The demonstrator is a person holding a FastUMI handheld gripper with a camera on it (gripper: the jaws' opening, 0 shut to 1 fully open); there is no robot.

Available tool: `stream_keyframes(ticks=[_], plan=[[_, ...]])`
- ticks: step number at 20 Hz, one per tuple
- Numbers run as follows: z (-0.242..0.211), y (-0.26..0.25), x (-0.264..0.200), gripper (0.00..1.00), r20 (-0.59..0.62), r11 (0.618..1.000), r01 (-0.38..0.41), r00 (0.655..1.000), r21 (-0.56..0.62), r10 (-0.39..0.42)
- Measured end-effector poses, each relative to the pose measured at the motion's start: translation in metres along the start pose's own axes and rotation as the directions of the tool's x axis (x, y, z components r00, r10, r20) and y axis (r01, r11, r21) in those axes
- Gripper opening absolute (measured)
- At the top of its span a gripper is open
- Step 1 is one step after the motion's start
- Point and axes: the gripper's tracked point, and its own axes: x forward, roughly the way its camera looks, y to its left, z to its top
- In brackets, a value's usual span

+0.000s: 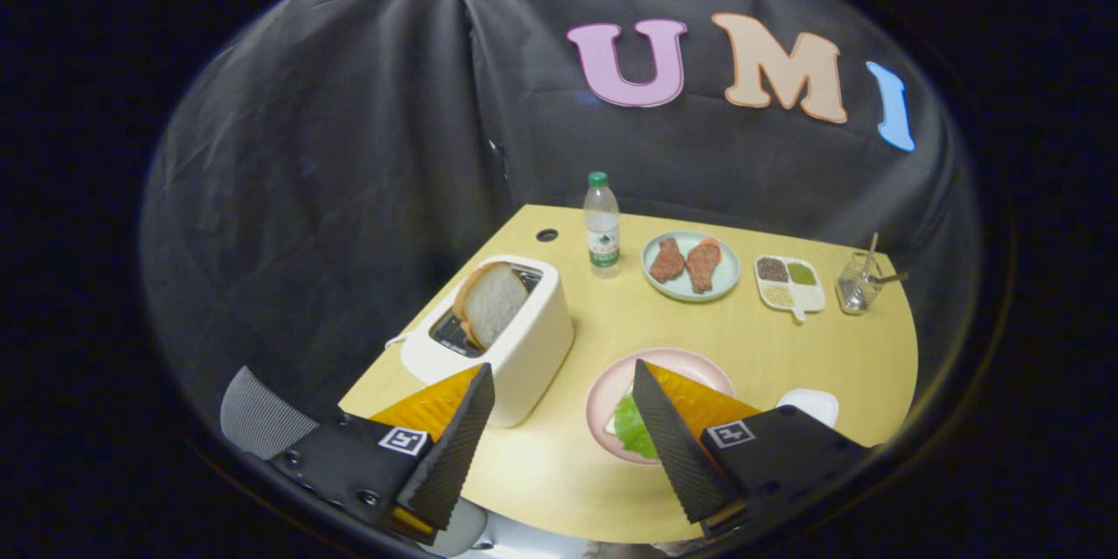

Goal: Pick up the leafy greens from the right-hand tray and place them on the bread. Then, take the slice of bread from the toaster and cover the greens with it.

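Observation:
My gripper (563, 389) hangs open above the near side of the table, nothing between its fingers. A white toaster (502, 341) stands just beyond the left finger, with a slice of white bread (492, 303) sticking up from its slot. A pink plate (611, 384) lies under the right finger. On it lie leafy greens (633, 428) over a pale slice of bread, both partly hidden by that finger. A white tray (812, 404) peeks out to the right of the right finger; its contents are hidden.
At the back of the yellow table (760, 349) stand a water bottle (602, 227), a pale blue plate (690, 266) with two pieces of meat, a white divided dish (789, 282) of seasonings and a glass (858, 282) with utensils. A small hole (547, 235) marks the far left corner.

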Motion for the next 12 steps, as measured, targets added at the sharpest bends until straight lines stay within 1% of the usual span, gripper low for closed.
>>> stream_keyframes(ticks=[5, 8, 12], plan=[[0.023, 0.049, 0.032, 0.99, -0.008, 1.0, -0.011, 1.0, -0.008, 0.011], [0.027, 0.063, 0.059, 0.97, -0.055, 1.0, 0.025, 0.998, -0.001, -0.025], [0.023, 0.079, 0.096, 0.95, -0.151, 0.995, 0.078, 0.986, 0.054, -0.069]])
